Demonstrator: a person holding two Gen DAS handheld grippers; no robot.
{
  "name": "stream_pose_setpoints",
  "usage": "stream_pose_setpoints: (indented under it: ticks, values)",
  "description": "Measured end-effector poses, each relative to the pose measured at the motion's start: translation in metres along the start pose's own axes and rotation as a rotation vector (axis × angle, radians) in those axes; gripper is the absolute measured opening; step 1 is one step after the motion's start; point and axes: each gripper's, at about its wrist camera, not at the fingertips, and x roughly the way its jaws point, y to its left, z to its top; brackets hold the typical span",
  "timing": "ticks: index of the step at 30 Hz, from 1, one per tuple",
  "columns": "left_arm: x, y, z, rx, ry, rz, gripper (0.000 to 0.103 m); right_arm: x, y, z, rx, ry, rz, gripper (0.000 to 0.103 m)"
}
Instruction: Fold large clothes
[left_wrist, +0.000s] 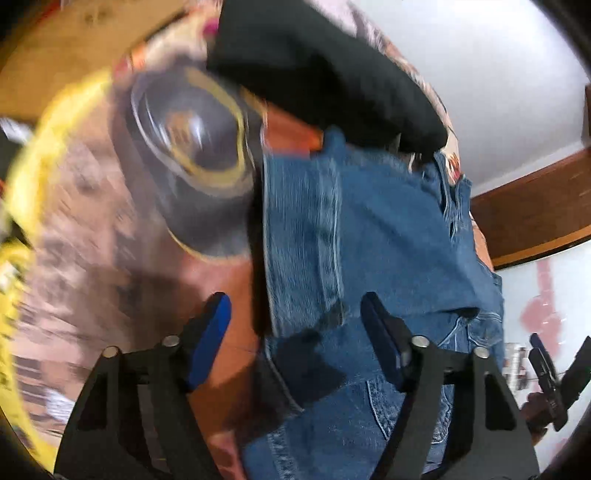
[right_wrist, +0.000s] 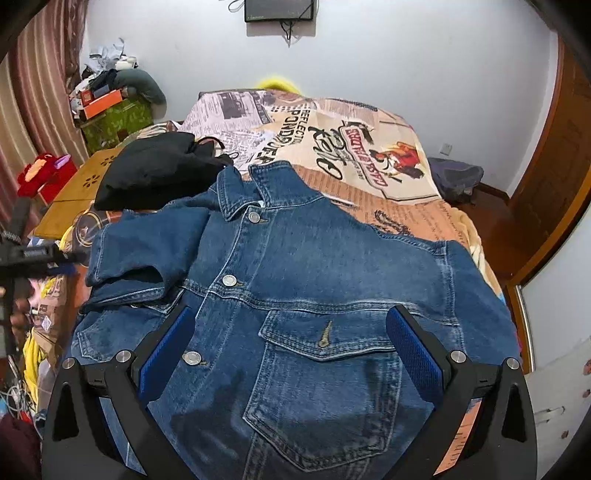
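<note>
A blue denim jacket (right_wrist: 295, 280) lies front up on the bed, buttons closed, with its left sleeve (right_wrist: 147, 243) folded in over the chest. My right gripper (right_wrist: 291, 343) is open and empty, hovering over the jacket's chest pocket. My left gripper (left_wrist: 295, 332) is open and empty at the jacket's left edge (left_wrist: 369, 240), just above the folded sleeve; that view is motion-blurred. The right gripper shows at the left wrist view's right edge (left_wrist: 554, 373), and the left one at the right wrist view's left edge (right_wrist: 33, 254).
A folded black garment (right_wrist: 155, 170) lies on the bed just beyond the jacket's collar. The bed has a printed newspaper-style cover (right_wrist: 332, 140). A wooden side table (right_wrist: 74, 195) and clutter stand to the left. A wooden door (right_wrist: 546, 192) is to the right.
</note>
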Motion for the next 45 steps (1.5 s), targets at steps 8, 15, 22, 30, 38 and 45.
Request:
stream_pose_setpoints:
  ticks: [8, 15, 22, 30, 38, 45]
  values:
    - [0.008, -0.036, -0.004, 0.147, -0.074, 0.152, 0.029, -0.002, 0.003, -0.001, -0.045, -0.004, -0.029, 0.103]
    - [-0.027, -0.115, -0.014, 0.467, -0.243, 0.428, 0.021, -0.008, -0.011, -0.005, -0.063, -0.019, -0.077, 0.103]
    - [-0.064, -0.205, -0.010, 0.573, -0.327, 0.283, 0.006, -0.020, -0.042, -0.014, -0.016, -0.045, -0.087, 0.103]
    - [-0.051, -0.331, -0.020, 0.728, -0.346, 0.074, 0.006, -0.037, -0.075, -0.021, 0.044, -0.079, -0.121, 0.103]
    - [0.003, -0.390, -0.052, 0.860, -0.179, 0.008, 0.027, -0.049, -0.100, -0.028, 0.104, -0.077, -0.080, 0.103]
    - [0.002, -0.358, -0.052, 0.888, -0.225, 0.174, 0.063, -0.032, -0.096, -0.025, 0.108, -0.025, -0.006, 0.103]
